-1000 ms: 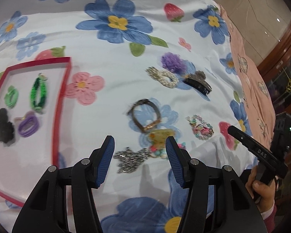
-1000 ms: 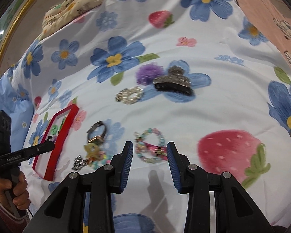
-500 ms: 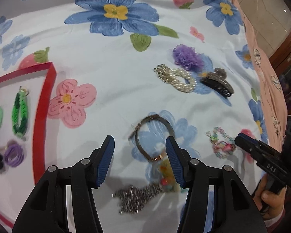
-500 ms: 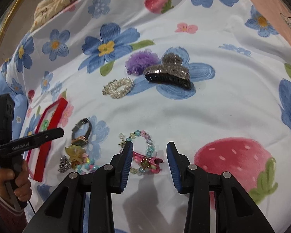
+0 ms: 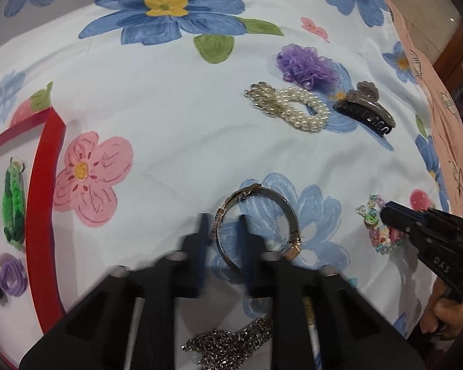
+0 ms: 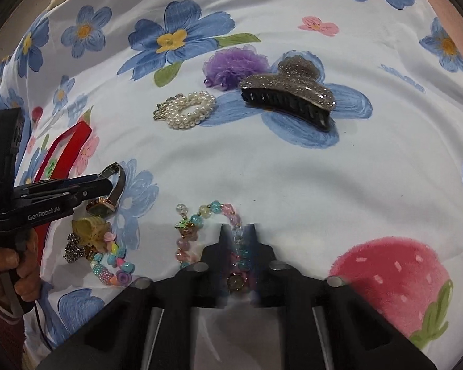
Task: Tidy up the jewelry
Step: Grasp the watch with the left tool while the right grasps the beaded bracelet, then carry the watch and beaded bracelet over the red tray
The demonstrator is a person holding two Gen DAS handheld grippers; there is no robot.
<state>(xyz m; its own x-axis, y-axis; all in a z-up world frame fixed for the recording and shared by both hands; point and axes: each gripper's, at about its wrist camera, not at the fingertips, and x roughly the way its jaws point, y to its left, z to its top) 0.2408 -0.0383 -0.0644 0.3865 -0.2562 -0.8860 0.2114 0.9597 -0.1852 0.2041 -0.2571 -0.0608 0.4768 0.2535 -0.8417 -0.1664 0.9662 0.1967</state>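
My left gripper [image 5: 222, 231] is closing around the left side of a metal mesh watch bracelet [image 5: 288, 215] on the floral sheet; its fingers are motion-blurred with the band between them. My right gripper [image 6: 237, 240] is nearly shut around the right side of a pastel bead bracelet [image 6: 197, 219], also blurred. The red tray [image 5: 43, 185] at left holds a green braided band [image 5: 14, 197], a purple rose scrunchie [image 5: 12, 277] and other pieces. The left gripper also shows in the right wrist view [image 6: 102, 186] at the watch [image 6: 114, 185].
On the sheet lie a pearl bracelet [image 5: 296, 108], a purple flower scrunchie [image 5: 305, 64], a glittery black claw clip [image 5: 367, 112], a silver chain [image 5: 228, 343], and a yellow charm with a candy bead string [image 6: 108, 256]. Pink fabric [image 5: 438, 86] borders the right.
Both grippers moved forward and down onto their pieces, and both sets of jaws narrowed from wide open: the left around the watch bracelet, the right around the bead bracelet.
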